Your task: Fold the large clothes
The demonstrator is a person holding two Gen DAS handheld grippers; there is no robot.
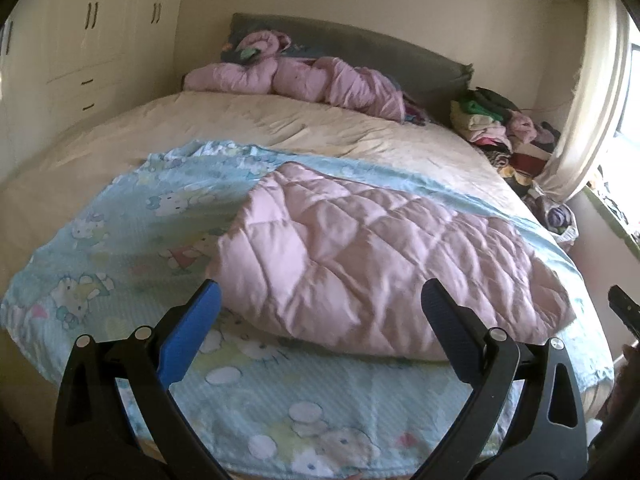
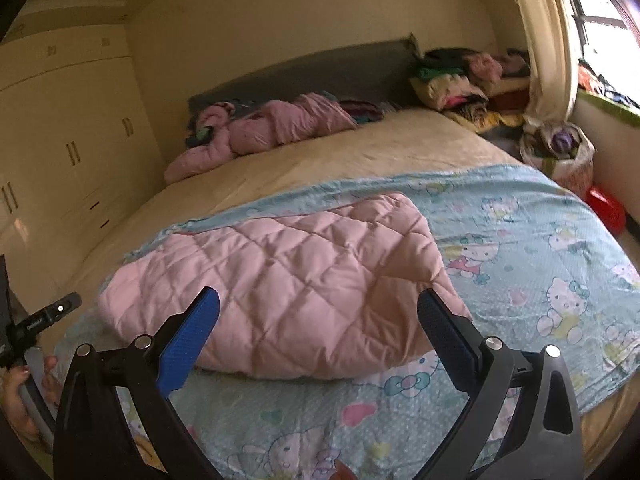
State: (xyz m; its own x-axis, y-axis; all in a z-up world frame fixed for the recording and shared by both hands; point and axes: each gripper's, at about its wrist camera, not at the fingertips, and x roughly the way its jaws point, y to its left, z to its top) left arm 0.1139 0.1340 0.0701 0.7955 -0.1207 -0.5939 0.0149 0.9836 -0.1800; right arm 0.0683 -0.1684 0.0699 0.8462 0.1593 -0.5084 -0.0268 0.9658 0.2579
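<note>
A pink quilted garment (image 1: 384,264) (image 2: 288,280) lies folded into a thick bundle on a light blue cartoon-print sheet (image 1: 120,216) (image 2: 520,240) spread over the near part of the bed. My left gripper (image 1: 320,300) is open, hovering just in front of the bundle's near left edge with nothing between its blue pads. My right gripper (image 2: 318,304) is open too, held over the bundle's near edge, empty. A black part of the right tool (image 1: 624,308) shows at the right edge of the left wrist view, and the left tool (image 2: 44,320) with a hand (image 2: 16,400) at the left edge of the right wrist view.
The bed (image 1: 280,128) carries a cream cover. More pink quilted clothing (image 1: 304,76) (image 2: 260,124) lies by the grey headboard (image 1: 360,44). A pile of clothes (image 1: 496,124) (image 2: 460,80) sits at the far right corner. Wardrobe doors (image 1: 88,40) line the left; a curtain (image 1: 592,100) and window are on the right.
</note>
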